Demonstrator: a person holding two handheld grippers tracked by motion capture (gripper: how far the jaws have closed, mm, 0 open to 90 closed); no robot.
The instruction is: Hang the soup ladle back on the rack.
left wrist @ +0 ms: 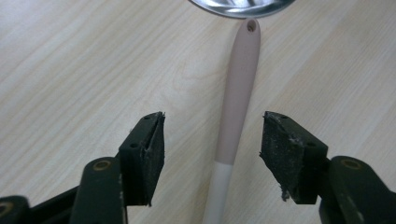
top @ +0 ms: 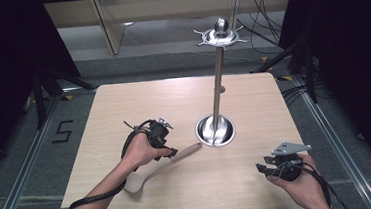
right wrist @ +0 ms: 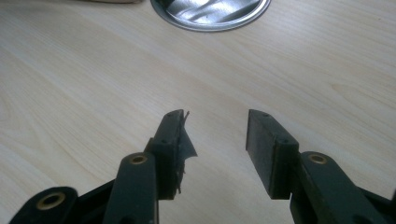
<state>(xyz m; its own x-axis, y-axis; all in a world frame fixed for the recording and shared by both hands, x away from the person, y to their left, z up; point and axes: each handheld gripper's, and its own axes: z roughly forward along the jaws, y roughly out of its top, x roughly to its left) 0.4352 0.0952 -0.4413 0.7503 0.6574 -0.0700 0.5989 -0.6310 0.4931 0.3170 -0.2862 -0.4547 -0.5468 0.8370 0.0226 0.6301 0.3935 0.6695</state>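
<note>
A long spoon (top: pixel 165 164) with a pale pink handle (left wrist: pixel 238 93) and a white bowl end lies flat on the wooden table (top: pixel 173 100). Its handle tip has a small hole and points at the round steel base (top: pixel 216 130) of a tall metal hanging stand (top: pixel 218 82). My left gripper (top: pixel 170 153) hovers over the spoon's handle, open, one jaw on each side of it (left wrist: pixel 212 144) and not touching. My right gripper (top: pixel 263 168) rests near the table's front right, open with nothing between its jaws (right wrist: pixel 217 140), pointing toward the steel base (right wrist: pixel 210 14).
The stand's top (top: pixel 221 34) carries a ring of short hooks around a knob, high above the table's far half. Black frames and cables stand on the floor beyond the table's edges.
</note>
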